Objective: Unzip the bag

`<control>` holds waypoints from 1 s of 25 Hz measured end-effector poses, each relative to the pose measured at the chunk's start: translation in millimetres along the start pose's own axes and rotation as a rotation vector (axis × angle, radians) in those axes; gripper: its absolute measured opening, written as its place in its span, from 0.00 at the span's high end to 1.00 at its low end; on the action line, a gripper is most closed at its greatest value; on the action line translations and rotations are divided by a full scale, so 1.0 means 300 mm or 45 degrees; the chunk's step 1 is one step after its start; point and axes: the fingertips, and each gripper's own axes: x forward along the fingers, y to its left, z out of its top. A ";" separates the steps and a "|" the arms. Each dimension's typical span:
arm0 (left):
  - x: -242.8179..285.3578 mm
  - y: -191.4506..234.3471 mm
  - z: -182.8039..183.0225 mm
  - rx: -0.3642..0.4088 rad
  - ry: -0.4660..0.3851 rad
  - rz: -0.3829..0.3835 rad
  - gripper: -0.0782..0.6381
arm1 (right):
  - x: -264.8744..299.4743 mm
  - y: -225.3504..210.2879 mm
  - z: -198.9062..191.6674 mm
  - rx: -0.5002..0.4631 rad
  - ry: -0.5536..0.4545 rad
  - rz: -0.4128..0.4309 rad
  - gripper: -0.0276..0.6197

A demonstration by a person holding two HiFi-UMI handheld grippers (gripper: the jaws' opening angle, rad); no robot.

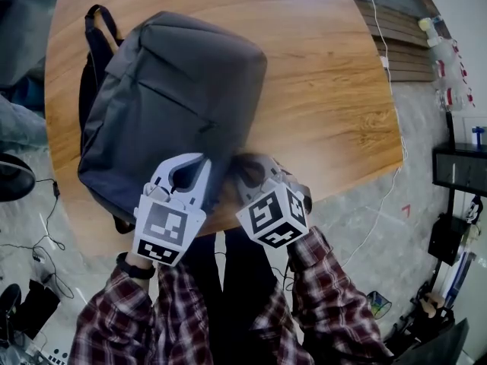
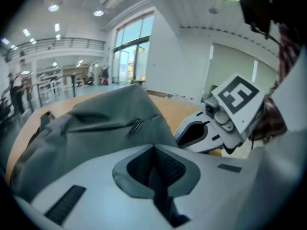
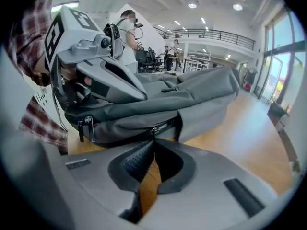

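Note:
A grey backpack (image 1: 175, 90) lies flat on the round wooden table (image 1: 327, 90), with its straps at the far left. Both grippers are at its near end. My left gripper (image 1: 204, 162) rests on the bag's top fabric (image 2: 96, 123); its jaws (image 2: 153, 146) are closed, apparently pinching that fabric. My right gripper (image 3: 153, 140) is closed at the bag's side, its tips on the small metal zipper pull (image 3: 153, 130). Just right of the pull the zipper shows a short dark gap. The left gripper (image 3: 144, 97) presses on the bag (image 3: 192, 95) above it.
The table's near edge (image 1: 228, 223) runs just under both grippers. A second pair of pulls (image 3: 86, 126) hangs at the bag's corner. Cables and gear lie on the floor (image 1: 38, 280), and shelving (image 1: 456, 166) stands at the right. A person (image 3: 127, 28) stands in the background.

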 end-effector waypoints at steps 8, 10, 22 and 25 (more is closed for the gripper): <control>0.102 -0.072 0.050 0.804 0.002 -0.517 0.88 | -0.028 0.024 -0.031 0.125 0.057 0.031 0.93; 0.118 -0.071 0.058 0.841 0.004 -0.545 0.88 | -0.041 0.050 -0.051 0.146 0.082 0.035 0.93; 0.322 0.015 0.210 0.539 -0.044 -0.321 0.88 | -0.129 0.273 -0.124 0.408 0.083 0.114 0.93; 0.361 0.033 0.236 0.515 -0.044 -0.258 0.88 | -0.132 0.277 -0.105 0.473 0.046 0.069 0.93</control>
